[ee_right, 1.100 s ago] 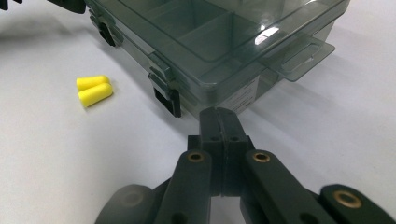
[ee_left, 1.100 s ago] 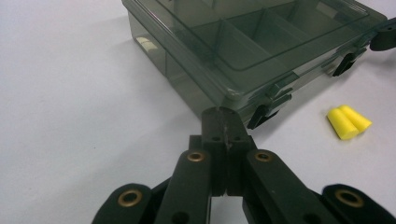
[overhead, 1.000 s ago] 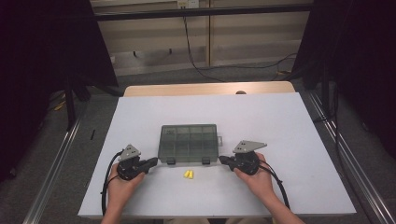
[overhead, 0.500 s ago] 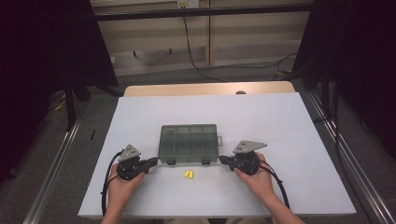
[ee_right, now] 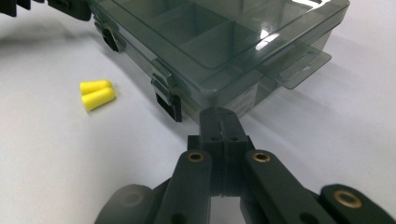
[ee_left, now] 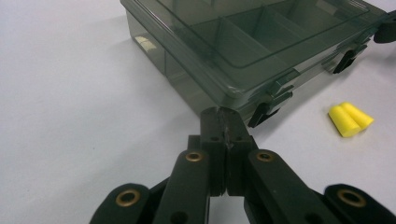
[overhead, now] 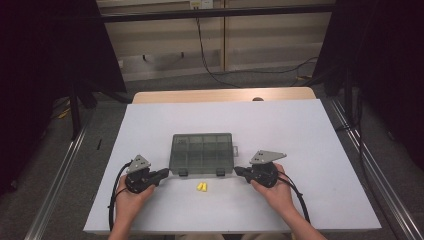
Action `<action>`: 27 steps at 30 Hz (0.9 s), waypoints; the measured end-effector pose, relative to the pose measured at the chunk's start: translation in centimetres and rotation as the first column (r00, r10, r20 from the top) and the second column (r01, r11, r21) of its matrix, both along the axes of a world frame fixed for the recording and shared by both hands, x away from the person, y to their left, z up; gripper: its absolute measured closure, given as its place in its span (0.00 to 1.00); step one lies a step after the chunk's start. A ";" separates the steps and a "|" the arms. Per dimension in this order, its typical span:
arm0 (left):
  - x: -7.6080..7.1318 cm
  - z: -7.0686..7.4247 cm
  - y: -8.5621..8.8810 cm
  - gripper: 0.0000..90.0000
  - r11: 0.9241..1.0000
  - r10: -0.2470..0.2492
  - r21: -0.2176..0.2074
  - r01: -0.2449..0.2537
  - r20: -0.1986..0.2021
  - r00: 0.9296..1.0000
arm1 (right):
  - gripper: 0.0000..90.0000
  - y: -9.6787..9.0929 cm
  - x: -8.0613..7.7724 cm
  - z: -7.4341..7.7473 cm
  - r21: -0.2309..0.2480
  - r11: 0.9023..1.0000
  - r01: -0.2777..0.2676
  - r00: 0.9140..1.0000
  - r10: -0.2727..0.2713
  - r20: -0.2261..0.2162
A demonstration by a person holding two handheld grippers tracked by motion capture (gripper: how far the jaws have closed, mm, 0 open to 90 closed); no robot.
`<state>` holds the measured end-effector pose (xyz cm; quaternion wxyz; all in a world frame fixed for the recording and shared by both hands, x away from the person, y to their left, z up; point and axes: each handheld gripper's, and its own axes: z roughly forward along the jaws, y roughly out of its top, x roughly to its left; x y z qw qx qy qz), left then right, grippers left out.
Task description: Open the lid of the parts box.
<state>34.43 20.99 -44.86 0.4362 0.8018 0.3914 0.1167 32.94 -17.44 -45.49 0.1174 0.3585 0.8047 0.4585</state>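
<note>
Smoky plastic box [overhead: 202, 152] lies flat, long axis crosswise, latches facing the person; both grippers' jaws pressed together, empty.

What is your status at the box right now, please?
Left gripper and right gripper shut, empty, flanking the box. Lid down, latches closed. Two yellow earplugs in front, nothing blocking.

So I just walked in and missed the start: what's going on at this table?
A person holds a tool in each hand at a white table. The left tool and right tool are both shut and empty, each pointing at a near corner of a closed, dark see-through compartment box. Its two front latches look fastened. Two yellow earplugs lie side by side on the table just in front of the box, untouched.
</note>
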 end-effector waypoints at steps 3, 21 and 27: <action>0.0 0.0 0.0 0.99 1.000 0.001 0.001 -0.001 -0.001 1.000 | 1.00 -0.1 0.0 0.1 0.013 1.000 -0.002 1.000 0.002 0.004; 0.0 -0.2 -0.1 0.99 1.000 0.000 0.014 0.000 -0.009 1.000 | 1.00 0.0 0.1 -0.2 -0.005 1.000 -0.002 1.000 0.002 -0.003; 0.0 -0.2 -0.4 0.98 1.000 -0.003 0.020 0.004 -0.007 1.000 | 1.00 0.1 0.0 -0.2 -0.010 1.000 0.001 1.000 -0.001 0.007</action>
